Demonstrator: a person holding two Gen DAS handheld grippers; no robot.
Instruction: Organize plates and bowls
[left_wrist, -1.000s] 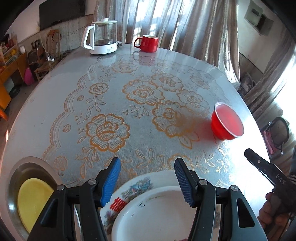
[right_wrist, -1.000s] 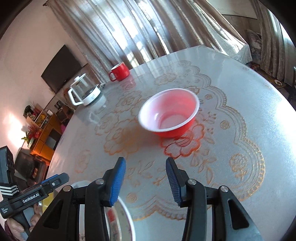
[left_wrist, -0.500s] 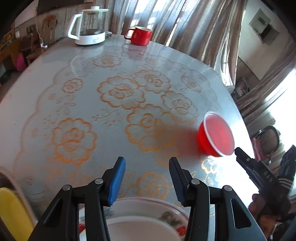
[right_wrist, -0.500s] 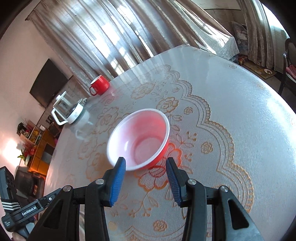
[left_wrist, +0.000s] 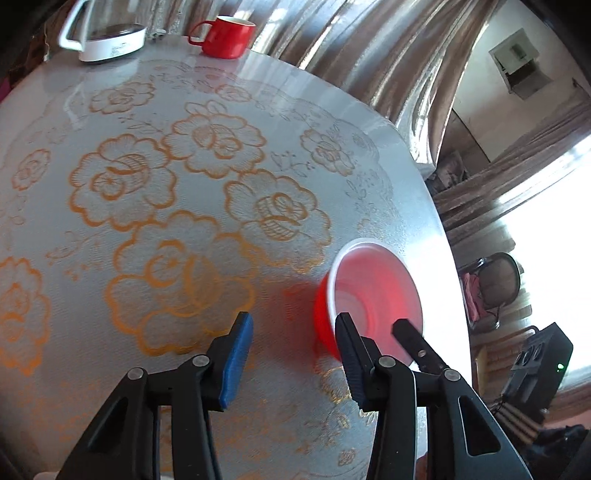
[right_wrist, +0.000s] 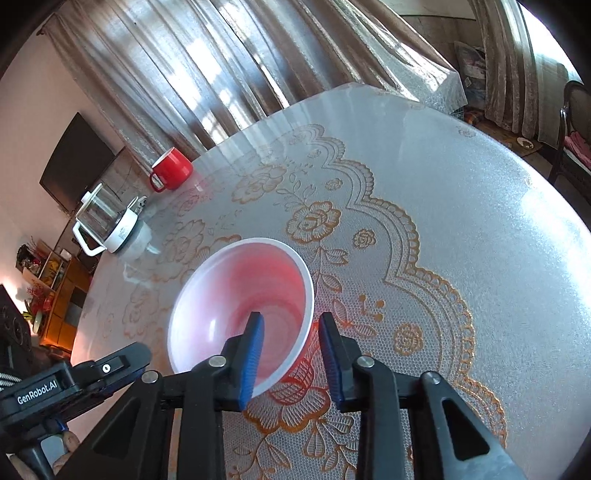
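A red bowl (right_wrist: 240, 306) with a white inside stands on the flowered tablecloth near the table's right edge. My right gripper (right_wrist: 291, 325) straddles its near rim, one pad inside the bowl and one outside. Its jaws are closing, and a gap still shows beside the wall. In the left wrist view the bowl (left_wrist: 376, 291) sits just right of my left gripper (left_wrist: 293, 321). The left jaws are closing with only cloth between them. One finger (left_wrist: 410, 336) of the right gripper reaches into the bowl there. The left gripper's body (right_wrist: 37, 387) shows at the lower left of the right wrist view.
A red mug (left_wrist: 229, 35) and a glass kettle (left_wrist: 107, 37) stand at the table's far edge by the curtains. The round table (right_wrist: 480, 221) drops off close behind the bowl on the right, with a chair (left_wrist: 498, 284) beyond.
My left gripper swung right, away from the plates and the yellow dish, toward the red bowl, and its jaws narrowed. The right gripper advanced onto the bowl's near rim and narrowed.
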